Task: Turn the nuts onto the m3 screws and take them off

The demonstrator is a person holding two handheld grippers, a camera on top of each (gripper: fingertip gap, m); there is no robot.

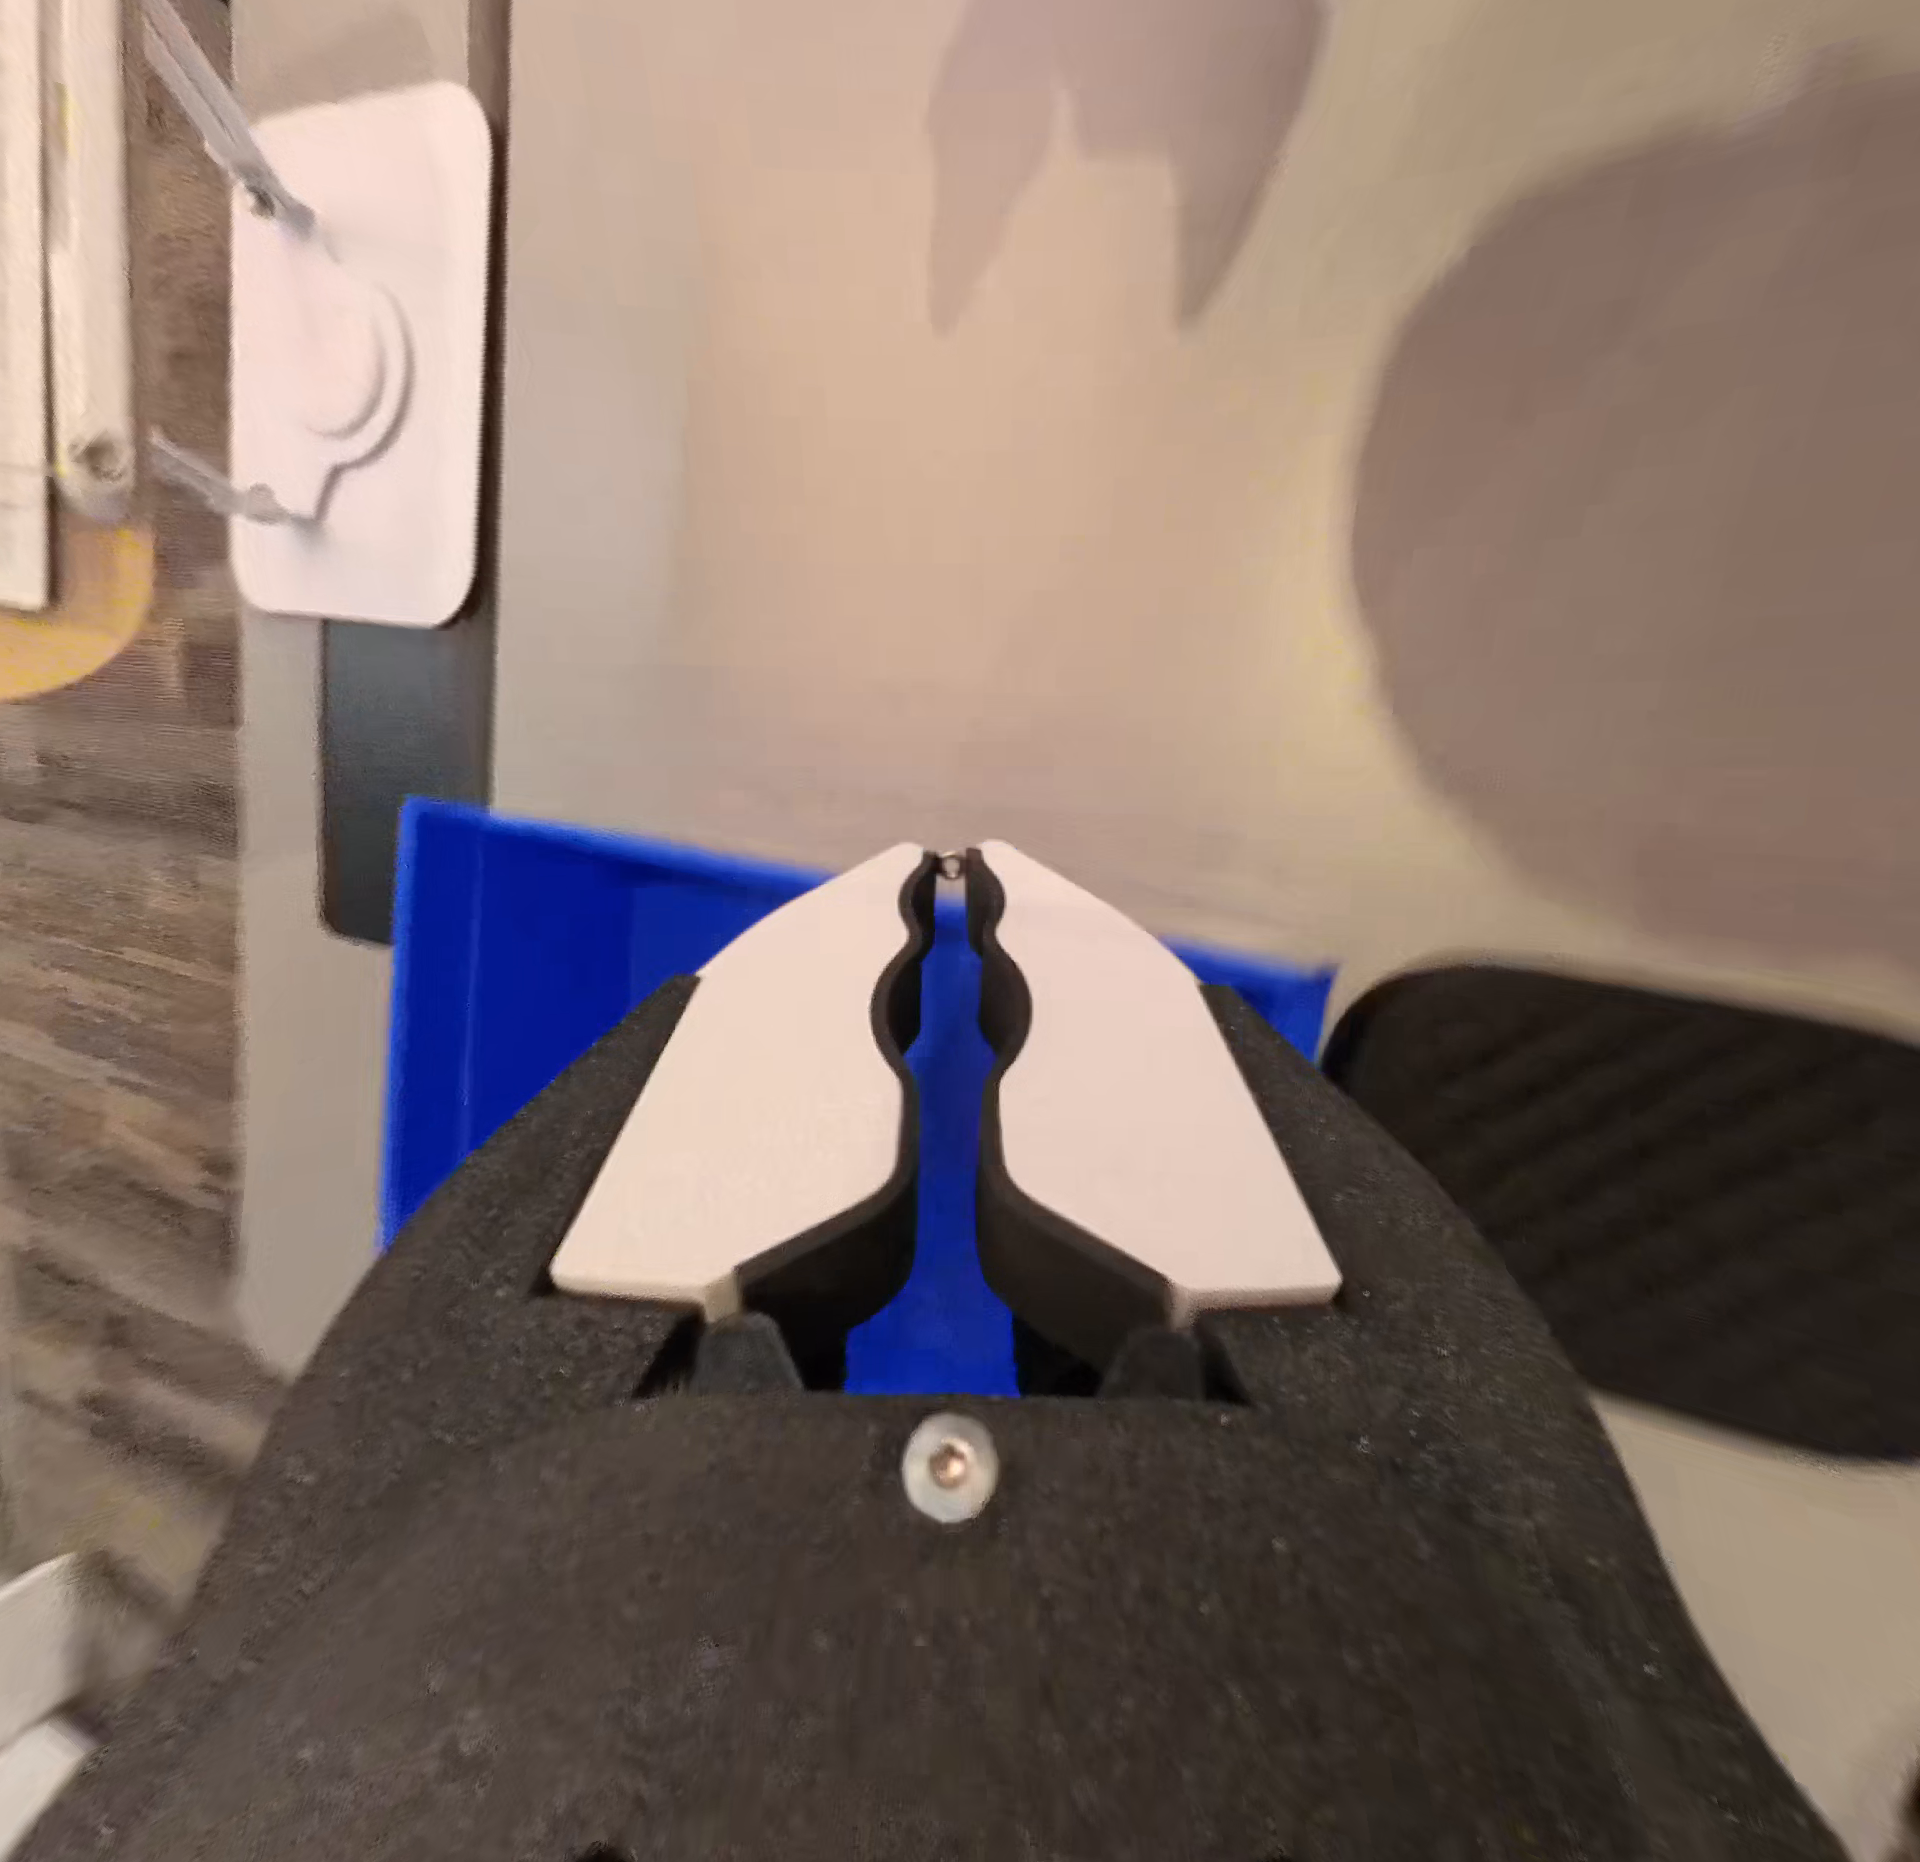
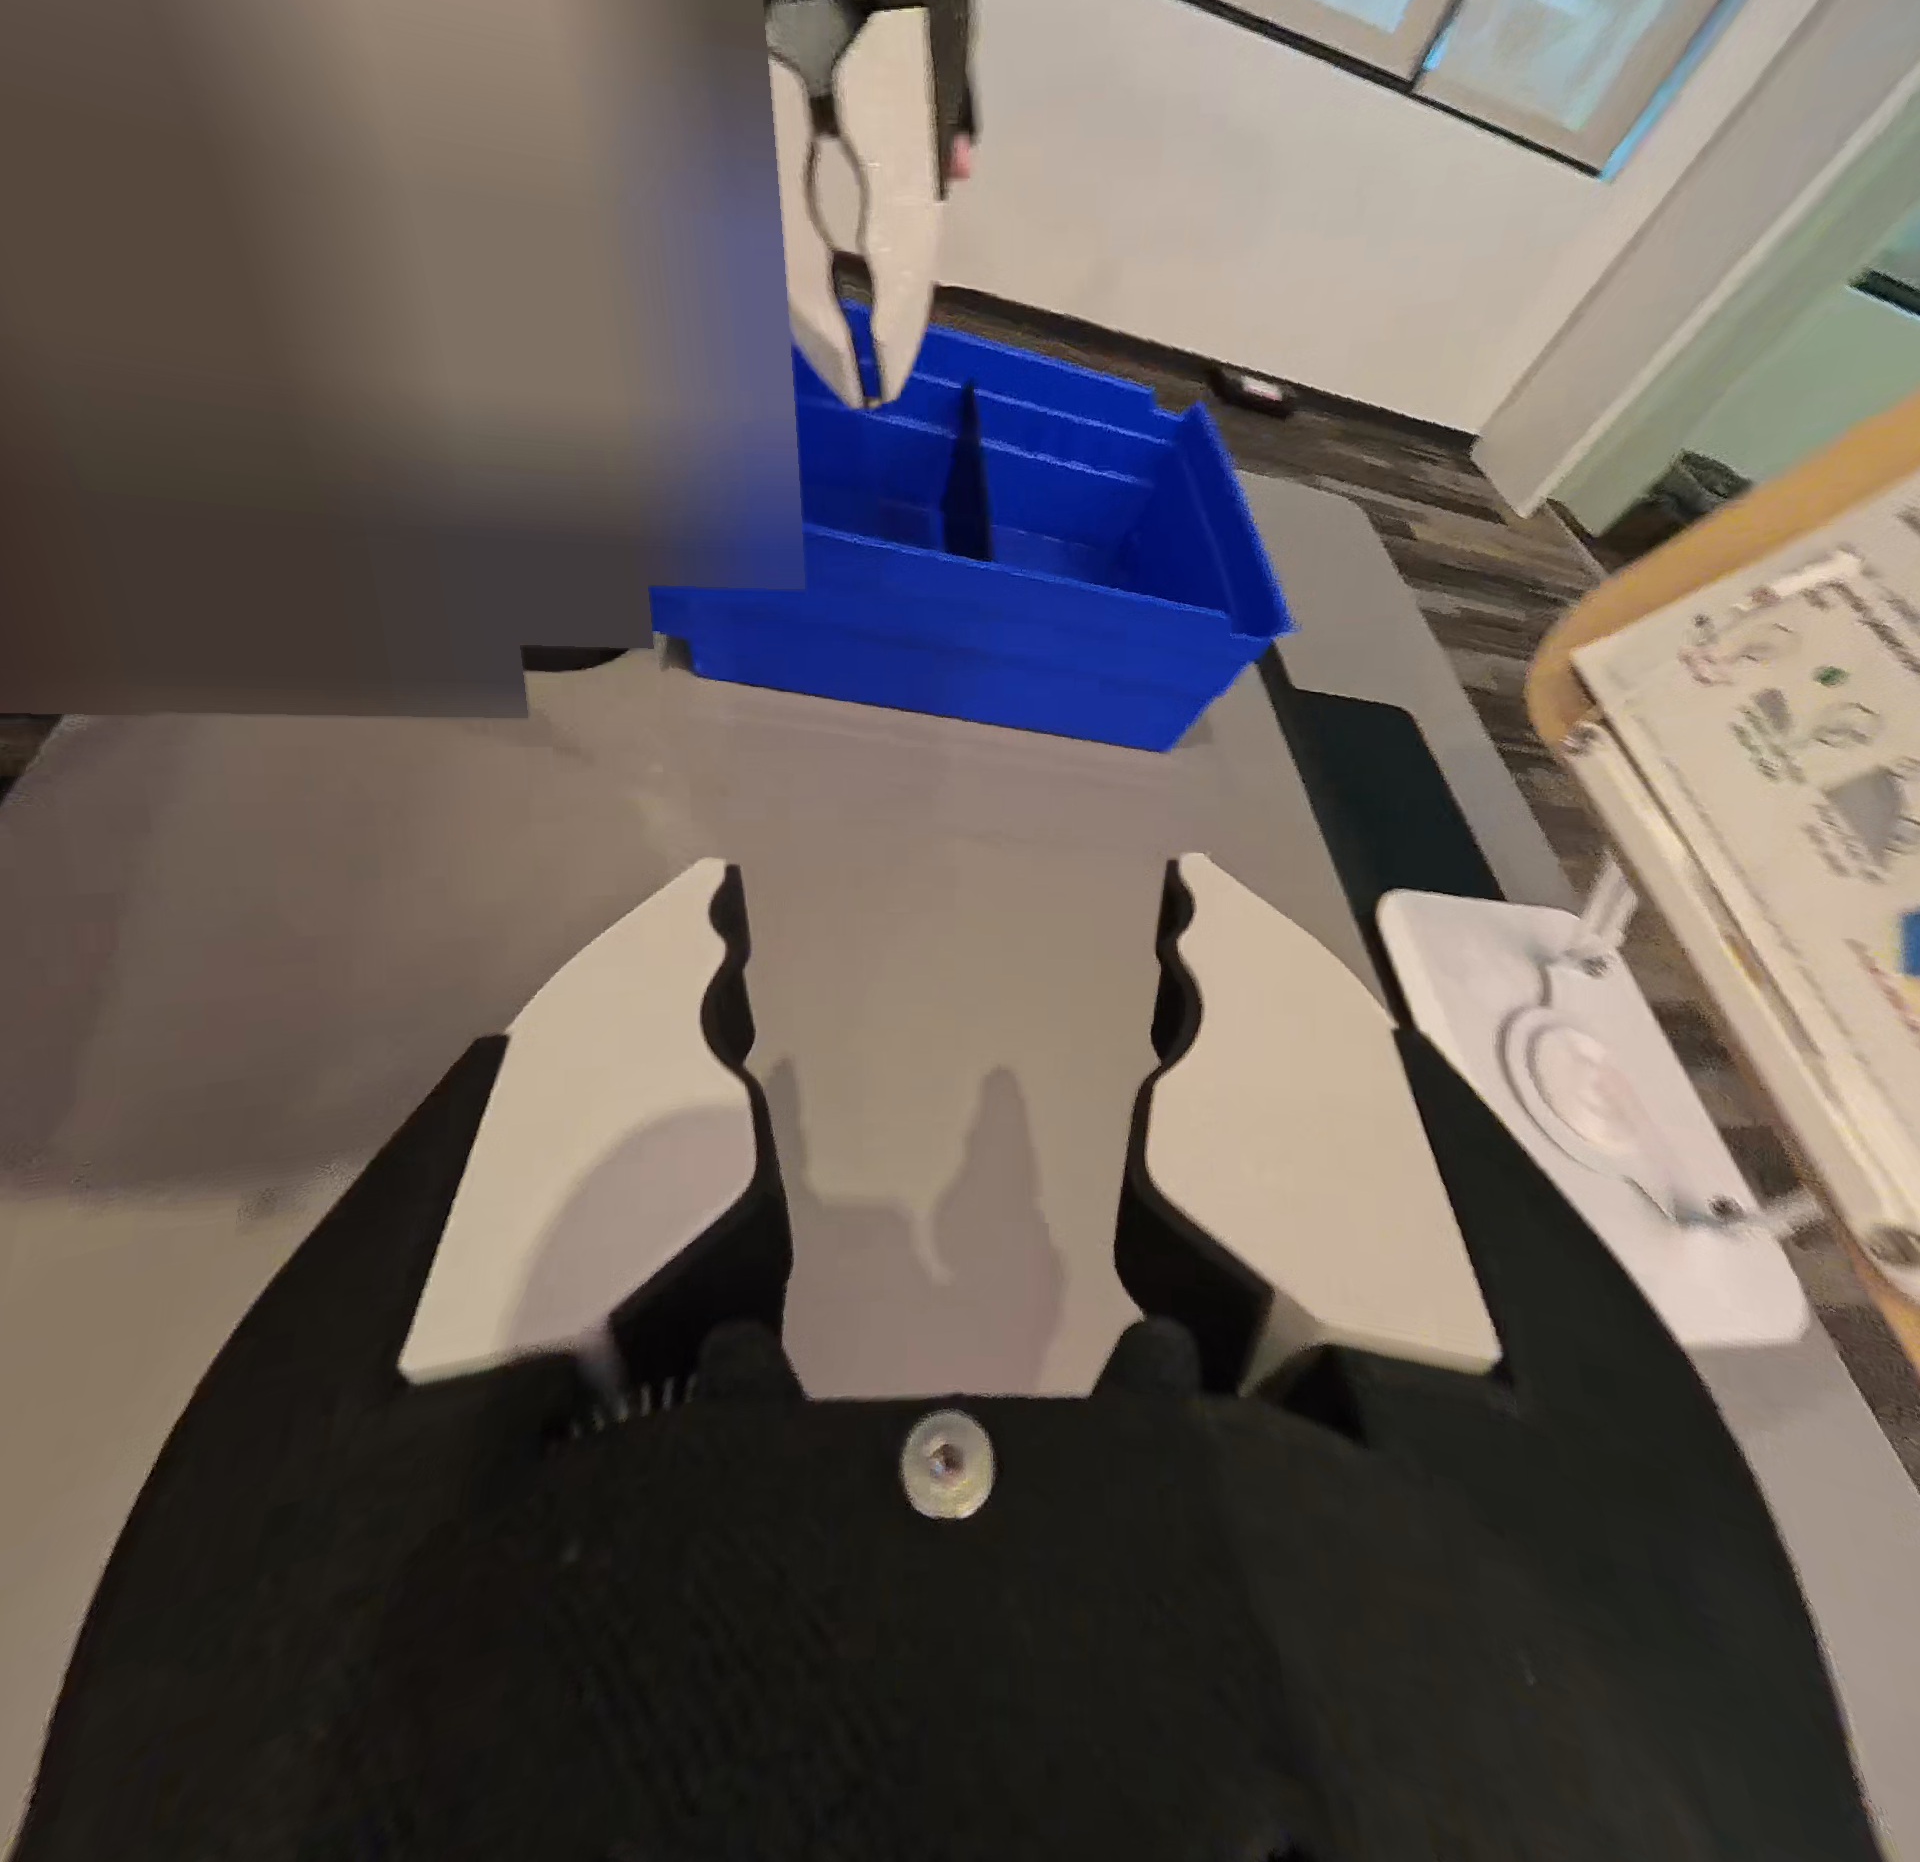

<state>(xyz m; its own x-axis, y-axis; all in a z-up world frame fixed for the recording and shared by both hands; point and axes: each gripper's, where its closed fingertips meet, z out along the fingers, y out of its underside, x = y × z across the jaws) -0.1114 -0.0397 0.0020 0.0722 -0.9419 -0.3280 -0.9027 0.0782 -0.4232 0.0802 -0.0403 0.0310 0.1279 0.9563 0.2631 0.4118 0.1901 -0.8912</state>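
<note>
Left wrist view: your left gripper [image 1: 951,858] pinches a tiny metal nut [image 1: 950,862] above the blue plastic bin [image 1: 582,981]; your right gripper [image 2: 954,867] gapes wide, holding nothing.

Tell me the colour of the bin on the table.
Bright blue. The bin shows best in the right wrist view, with its divider visible.

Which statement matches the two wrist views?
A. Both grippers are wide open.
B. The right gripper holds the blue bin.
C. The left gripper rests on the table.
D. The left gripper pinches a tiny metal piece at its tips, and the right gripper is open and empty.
D: the left gripper is closed on a tiny metal piece above the blue bin, while the right gripper is spread over the bare grey table.
</note>
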